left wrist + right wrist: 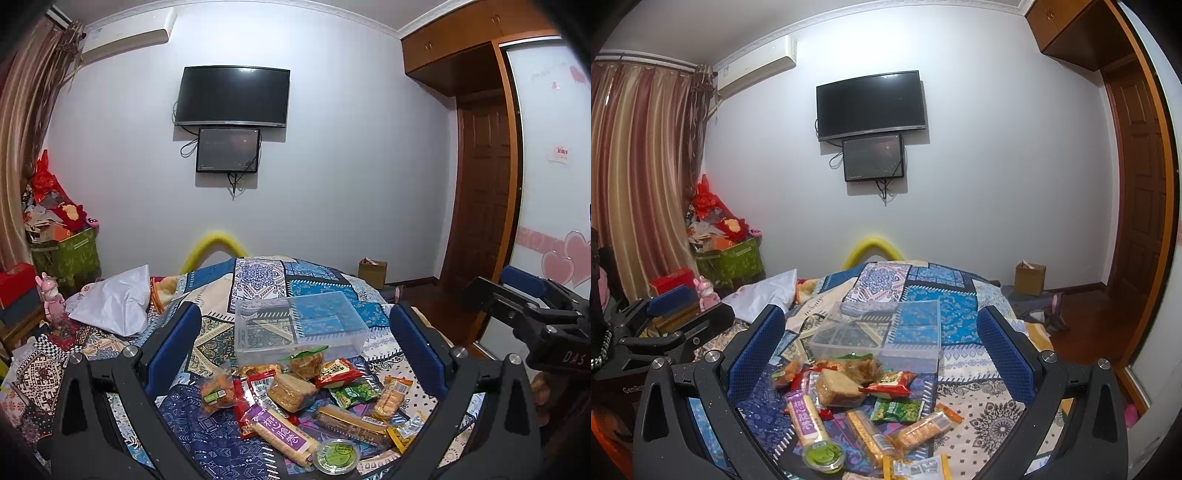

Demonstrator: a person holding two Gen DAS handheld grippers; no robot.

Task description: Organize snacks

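Note:
A heap of wrapped snacks (295, 402) lies on the patterned bedspread (258, 284): a purple cracker pack (280, 435), a green packet (354, 393), a red packet (338, 373) and a round green cup (336, 456). Behind it stands an empty clear plastic box (299, 328). My left gripper (295, 339) is open above the heap. In the right wrist view the heap (849, 398) and the clear box (882, 336) lie between the fingers of my open right gripper (882, 339). The right gripper also shows at the right edge of the left wrist view (517, 295).
A white plastic bag (114, 302) lies on the bed's left side. A pink toy (53, 302), a red box (16, 280) and a green bin of clutter (70, 254) stand at the left. A cardboard box (373, 273) sits on the floor by the wooden door (480, 192).

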